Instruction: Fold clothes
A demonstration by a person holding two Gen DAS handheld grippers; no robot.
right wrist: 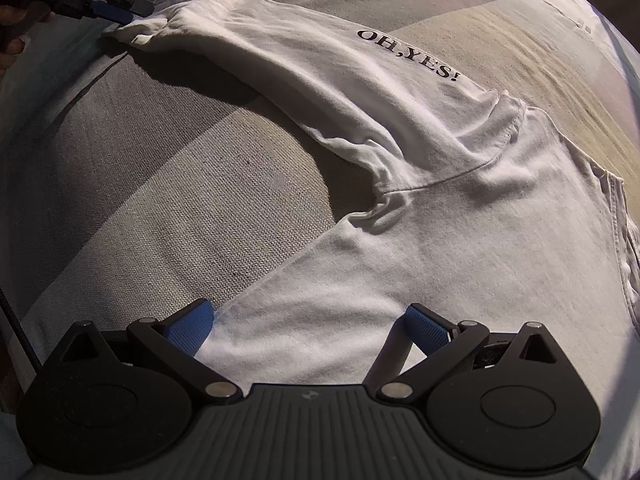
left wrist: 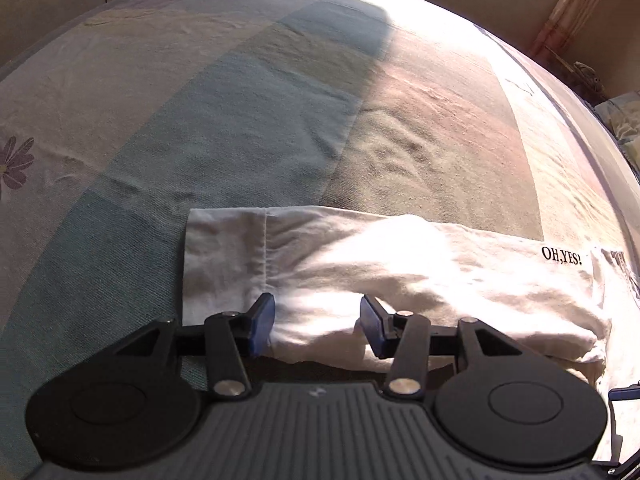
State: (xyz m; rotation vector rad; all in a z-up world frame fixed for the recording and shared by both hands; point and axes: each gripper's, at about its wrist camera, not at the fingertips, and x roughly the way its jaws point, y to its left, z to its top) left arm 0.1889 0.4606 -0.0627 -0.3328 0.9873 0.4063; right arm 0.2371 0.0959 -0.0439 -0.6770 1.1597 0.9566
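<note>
A white long-sleeved shirt [right wrist: 460, 240] lies spread on the bed, its sleeve [right wrist: 320, 64] printed "OH,YES!" [right wrist: 408, 54] stretched out to the upper left. In the left wrist view the sleeve [left wrist: 400, 272] runs across the frame with its cuff [left wrist: 224, 256] at the left. My left gripper [left wrist: 318, 322] hovers over the sleeve near the cuff, open, with both pads off the cloth. The right wrist view shows the same left gripper [right wrist: 124, 12] at the cuff end. My right gripper [right wrist: 308, 328] stands wide open over the side edge of the shirt's body, gripping nothing.
The bedspread [left wrist: 240, 120] has broad blocks of green, grey and beige and a purple flower print [left wrist: 16, 160]. A bright patch of sun falls across it. A curtain [left wrist: 568, 12] and a pillow [left wrist: 620, 120] lie beyond the bed's right edge. A person's hand [right wrist: 12, 20] holds the left gripper.
</note>
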